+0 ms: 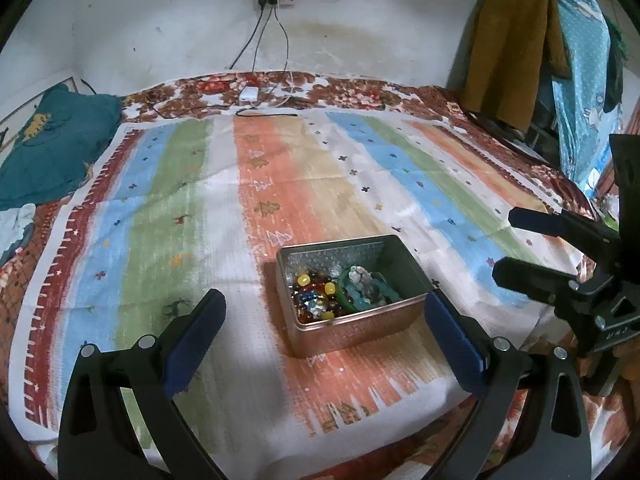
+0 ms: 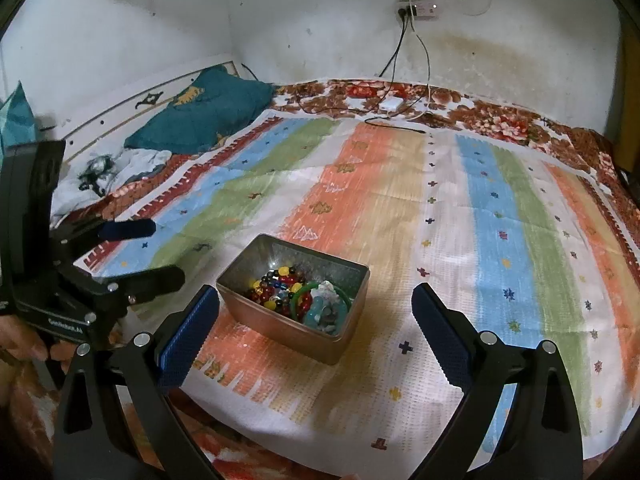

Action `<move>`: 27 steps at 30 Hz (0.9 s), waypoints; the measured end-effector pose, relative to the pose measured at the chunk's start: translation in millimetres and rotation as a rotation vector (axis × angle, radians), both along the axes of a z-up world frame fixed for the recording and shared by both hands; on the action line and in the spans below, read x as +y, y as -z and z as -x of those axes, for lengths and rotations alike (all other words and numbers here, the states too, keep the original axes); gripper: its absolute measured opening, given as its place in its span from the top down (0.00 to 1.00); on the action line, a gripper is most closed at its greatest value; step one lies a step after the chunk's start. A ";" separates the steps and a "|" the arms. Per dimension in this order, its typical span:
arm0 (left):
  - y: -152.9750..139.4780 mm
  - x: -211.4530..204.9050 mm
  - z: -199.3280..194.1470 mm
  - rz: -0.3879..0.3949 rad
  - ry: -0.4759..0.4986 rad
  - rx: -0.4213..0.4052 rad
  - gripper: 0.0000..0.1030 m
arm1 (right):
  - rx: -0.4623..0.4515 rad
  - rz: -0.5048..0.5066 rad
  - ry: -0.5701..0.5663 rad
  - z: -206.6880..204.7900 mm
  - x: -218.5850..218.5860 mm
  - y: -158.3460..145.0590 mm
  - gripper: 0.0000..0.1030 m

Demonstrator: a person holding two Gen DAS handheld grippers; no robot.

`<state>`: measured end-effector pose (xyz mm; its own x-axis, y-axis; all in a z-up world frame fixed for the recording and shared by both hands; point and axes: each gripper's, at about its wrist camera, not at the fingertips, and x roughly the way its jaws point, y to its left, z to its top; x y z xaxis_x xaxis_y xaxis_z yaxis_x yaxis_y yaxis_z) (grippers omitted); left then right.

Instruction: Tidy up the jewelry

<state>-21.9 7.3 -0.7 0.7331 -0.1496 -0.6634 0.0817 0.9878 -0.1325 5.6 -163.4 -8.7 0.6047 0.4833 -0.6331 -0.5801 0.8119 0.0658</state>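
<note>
Both the left claw (image 1: 324, 324) and right claw (image 2: 316, 320) gape empty; tin (image 1: 340, 332) jewelry (image 1: 340, 294) tangled, indistinct.

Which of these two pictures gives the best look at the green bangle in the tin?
The right wrist view: the green bangle shows as a nearly full ring over the beads. In the left wrist view, the green bangle is mostly hidden under pale pieces.

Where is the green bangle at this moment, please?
The green bangle lies inside the open metal tin on the striped cloth, in the middle of both views, between the coloured beads and the pale blue pieces.
</note>
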 end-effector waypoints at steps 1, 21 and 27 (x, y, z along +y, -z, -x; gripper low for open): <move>0.1 -0.3 0.6 -0.002 0.000 -0.001 0.06 | 0.002 -0.005 0.002 -0.2 -1.1 -0.1 0.05; -1.5 0.7 0.9 -0.012 0.015 -0.001 0.06 | 0.018 -0.007 0.007 -2.0 0.1 3.8 0.05; -2.3 5.4 0.0 0.008 0.001 -0.001 0.06 | 0.020 -0.009 0.006 -1.7 0.4 3.7 0.05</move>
<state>-21.9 12.7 1.6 0.7334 -0.1554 -0.6618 0.0829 0.9867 -0.1399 7.3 -163.0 -12.4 0.5948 0.4856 -0.6407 -0.5735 0.8148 0.0851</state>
